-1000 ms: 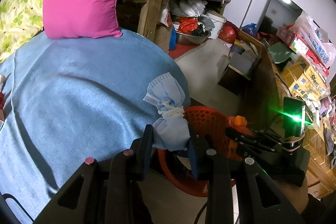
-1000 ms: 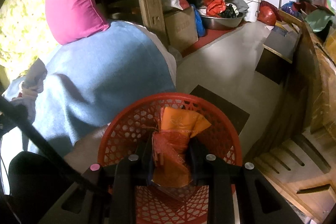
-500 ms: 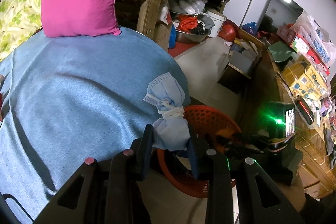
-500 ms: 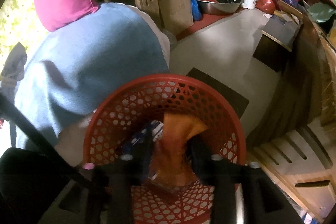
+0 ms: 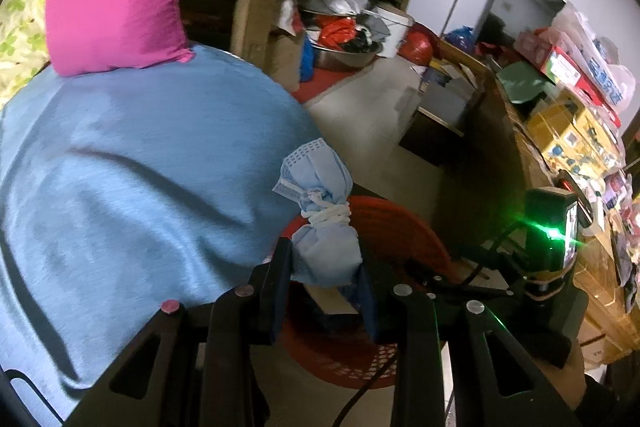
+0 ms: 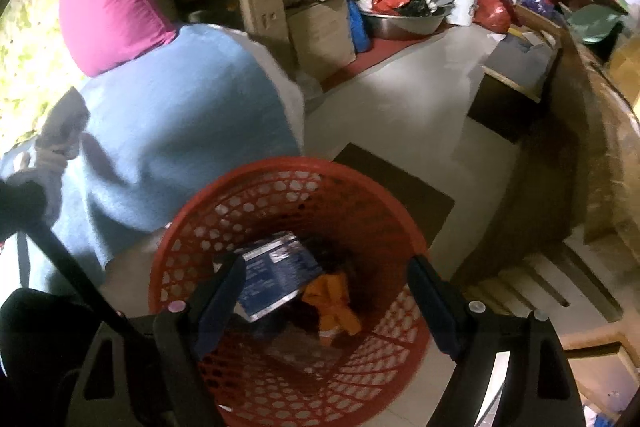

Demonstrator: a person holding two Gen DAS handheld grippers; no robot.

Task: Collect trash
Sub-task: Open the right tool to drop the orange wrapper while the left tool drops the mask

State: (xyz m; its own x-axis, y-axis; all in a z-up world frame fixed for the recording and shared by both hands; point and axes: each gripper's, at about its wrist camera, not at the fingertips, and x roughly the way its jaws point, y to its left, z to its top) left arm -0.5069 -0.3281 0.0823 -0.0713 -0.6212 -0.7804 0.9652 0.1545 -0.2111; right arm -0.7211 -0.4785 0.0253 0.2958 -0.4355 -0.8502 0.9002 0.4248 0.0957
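Since the earlier frame the right hand-held gripper (image 6: 326, 301) has just been opening its jaws, and the orange wrapper (image 6: 334, 301) it had pinched now lies loose in the red basket (image 6: 192, 227), beside one blue printed packet (image 6: 276, 273); nothing is between the spread jaws, which hang directly above the basket's mouth. Meanwhile the left hand-held gripper (image 5: 324, 291) has drifted toward the same basket (image 5: 404, 227), jaws clamped tight on one rolled blue face mask (image 5: 322, 223) tied round its middle with its own white strap. The mask's long axis runs straight on from the fingers, away from the wrist, its free end above the near rim of the basket, at the edge of the blue bed cover (image 5: 140, 179). For the coming drop, the basket sits just ahead of and below the mask, to the cover's right, so the left hand is the one that matters; the right is empty. Count: two grippers, one basket, one mask still held, two pieces visible inside.
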